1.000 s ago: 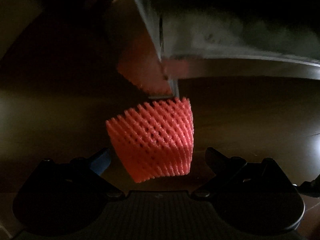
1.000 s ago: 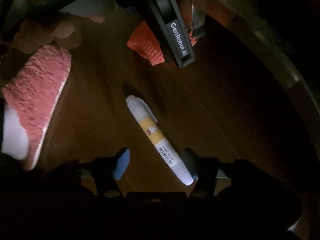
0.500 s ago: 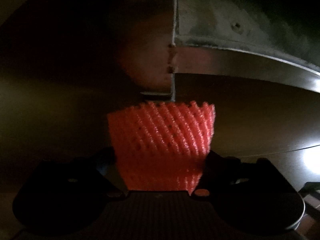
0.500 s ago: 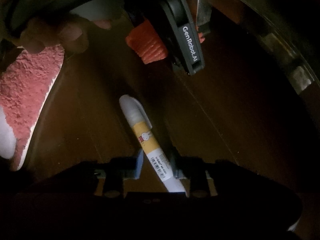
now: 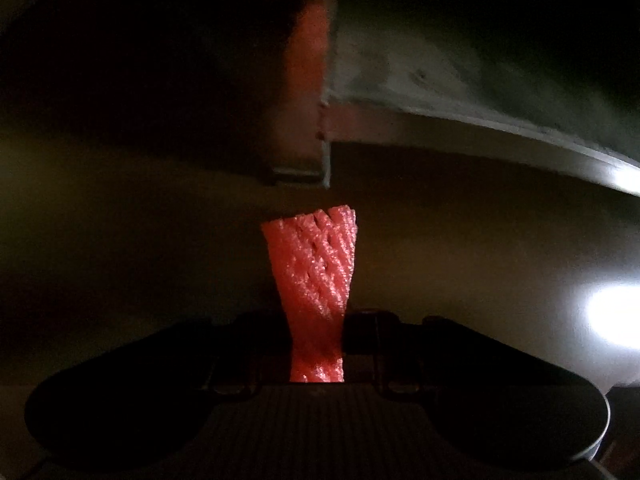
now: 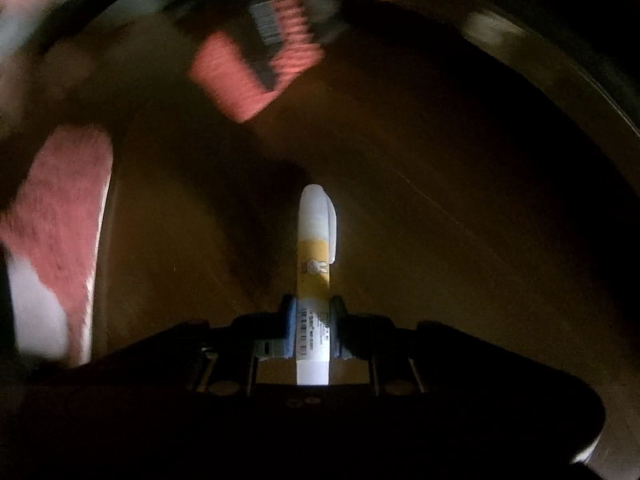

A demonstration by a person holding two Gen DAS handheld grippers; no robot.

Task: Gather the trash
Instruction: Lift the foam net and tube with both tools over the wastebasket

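Your left gripper (image 5: 316, 340) is closing, its jaws nearly together, on the coral-red foam mesh fruit sleeve (image 5: 314, 268). The sleeve is squeezed thin between the dark fingers (image 5: 362, 330) and fans out wider past them over the dark brown wooden floor (image 5: 120, 240). Just beyond its far end stands a grey metal furniture leg and rail (image 5: 400, 88).

Your right gripper (image 6: 313, 326) is also closing. Its blue-padded fingers (image 6: 289, 320) press both sides of a white marker-like tube with a yellow printed band and a barcode (image 6: 314, 280). The capped end points forward, away from the camera, above the same floor. Left of it sits a person's pinkish-red slipper with a white sock (image 6: 60, 240) (blurred). At the top, your left gripper with the red sleeve shows only as a smear.
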